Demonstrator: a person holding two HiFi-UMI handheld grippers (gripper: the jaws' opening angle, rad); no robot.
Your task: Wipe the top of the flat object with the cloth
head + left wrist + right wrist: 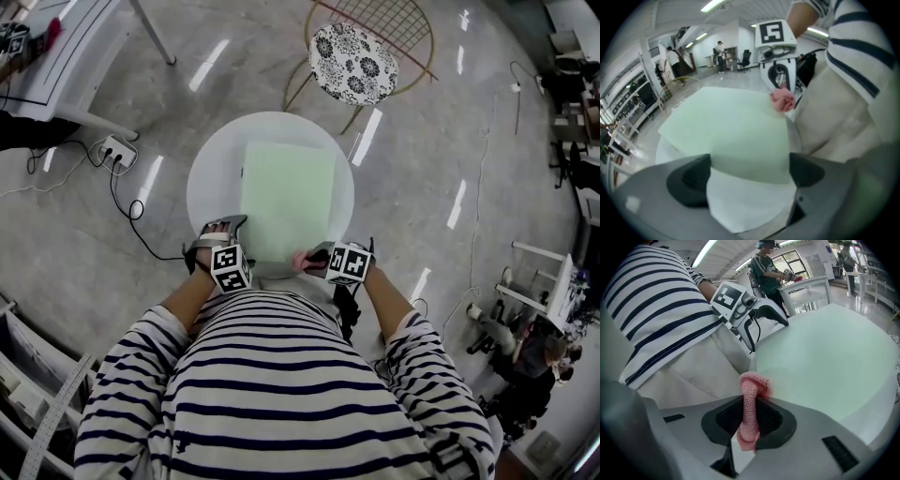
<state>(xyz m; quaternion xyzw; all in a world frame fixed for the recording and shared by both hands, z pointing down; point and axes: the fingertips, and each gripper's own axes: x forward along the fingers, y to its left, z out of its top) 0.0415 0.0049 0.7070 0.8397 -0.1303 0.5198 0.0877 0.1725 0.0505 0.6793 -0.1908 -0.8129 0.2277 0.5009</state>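
A pale green flat board (286, 199) lies on the round white table (211, 178). My right gripper (305, 260) sits at the board's near right corner, shut on a rolled pink cloth (301, 261). In the right gripper view the cloth (750, 404) is pinched upright between the jaws, its top end just at the board's edge (820, 357). My left gripper (223, 225) rests at the near left edge of the table, open. Its jaws stand wide apart over the board's corner (726, 126) and bare tabletop (745, 206), holding nothing.
A wire chair with a floral cushion (353, 63) stands beyond the table. A power strip (119, 151) and its cable lie on the floor to the left. A white desk (66, 56) is at the far left, and people sit at the right (534, 366).
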